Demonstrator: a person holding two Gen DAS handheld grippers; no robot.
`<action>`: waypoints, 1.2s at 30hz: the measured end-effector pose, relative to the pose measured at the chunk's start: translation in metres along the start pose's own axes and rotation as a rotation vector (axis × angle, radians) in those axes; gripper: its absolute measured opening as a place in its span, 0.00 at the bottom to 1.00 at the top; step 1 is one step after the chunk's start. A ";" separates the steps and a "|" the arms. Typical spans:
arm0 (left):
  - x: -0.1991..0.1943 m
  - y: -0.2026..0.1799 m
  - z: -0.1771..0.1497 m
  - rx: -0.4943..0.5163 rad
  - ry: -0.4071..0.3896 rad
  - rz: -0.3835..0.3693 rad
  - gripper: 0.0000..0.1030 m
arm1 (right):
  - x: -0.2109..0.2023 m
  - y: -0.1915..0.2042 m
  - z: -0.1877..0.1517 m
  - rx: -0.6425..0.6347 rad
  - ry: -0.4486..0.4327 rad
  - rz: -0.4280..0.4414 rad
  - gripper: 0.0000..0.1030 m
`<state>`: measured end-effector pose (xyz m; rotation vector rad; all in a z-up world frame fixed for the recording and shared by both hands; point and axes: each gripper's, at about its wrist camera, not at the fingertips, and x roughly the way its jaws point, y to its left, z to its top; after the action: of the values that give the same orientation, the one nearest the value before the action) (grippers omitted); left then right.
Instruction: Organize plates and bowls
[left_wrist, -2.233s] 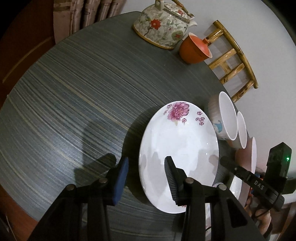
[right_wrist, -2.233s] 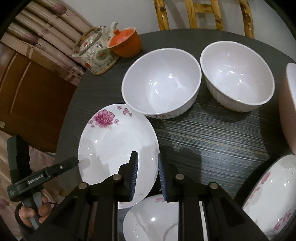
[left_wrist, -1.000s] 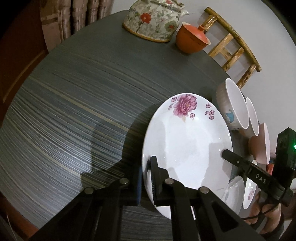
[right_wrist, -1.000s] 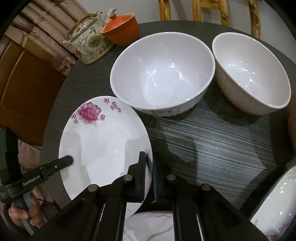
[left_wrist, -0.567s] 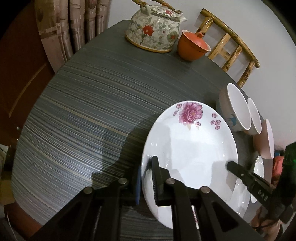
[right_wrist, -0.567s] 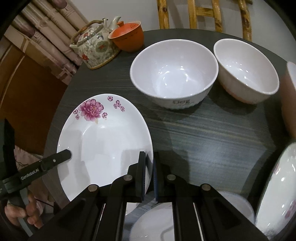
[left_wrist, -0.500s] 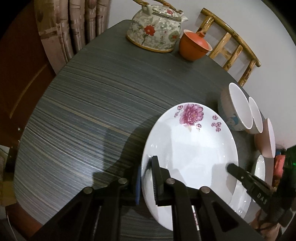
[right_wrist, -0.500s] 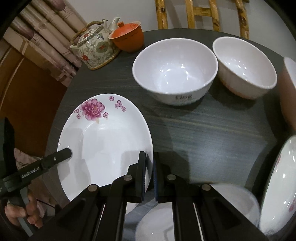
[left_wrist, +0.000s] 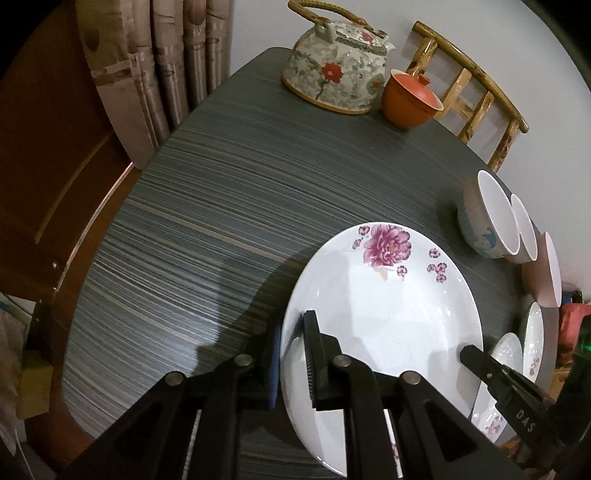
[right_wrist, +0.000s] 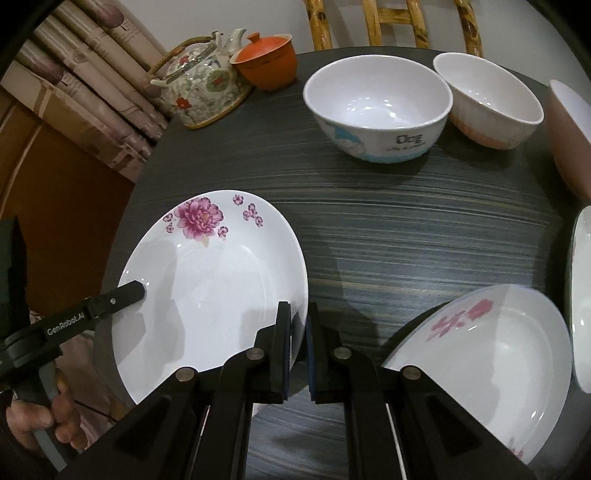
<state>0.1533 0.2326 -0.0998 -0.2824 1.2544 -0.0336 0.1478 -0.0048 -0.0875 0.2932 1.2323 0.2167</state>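
Both tools are gripping one glossy white oval plate (left_wrist: 384, 314), glazed smooth and printed with a magenta peony and small plum blossoms near its far rim. The left tool (left_wrist: 291, 354) is pinching the plate's left rim between its ribbed black pad above and blue pad beneath, its jaws narrow around the thin edge. The right tool (right_wrist: 298, 345) is clamping the opposite rim, jaws nearly closed on the porcelain. The plate is hanging tilted above the dark counter (left_wrist: 229, 206), whose matte surface is streaked with fine grey and tan lines.

Farther back, a rounded white bowl (right_wrist: 376, 107) with a blue band and lettering is sitting just beside a second white bowl (right_wrist: 487, 99) with a pinkish base. Another shiny flowered plate (right_wrist: 491, 362) is lying at the near right. At the counter's far edge a floral ceramic teapot (left_wrist: 336, 70) with a woven handle is standing next to an orange lidded cup (left_wrist: 410, 99). A bamboo chair (left_wrist: 476, 96) is standing behind.
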 end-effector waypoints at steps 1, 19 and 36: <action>0.000 0.002 0.000 0.002 0.001 0.005 0.11 | -0.001 0.002 -0.003 0.004 -0.002 -0.002 0.09; 0.008 0.012 -0.004 0.011 0.014 -0.006 0.13 | 0.006 0.008 -0.027 0.065 0.002 -0.004 0.09; 0.004 0.008 -0.004 0.041 0.002 0.072 0.31 | 0.005 0.010 -0.033 0.040 0.020 -0.009 0.12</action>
<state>0.1493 0.2388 -0.1062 -0.2014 1.2636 0.0022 0.1182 0.0094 -0.0988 0.3207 1.2584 0.1884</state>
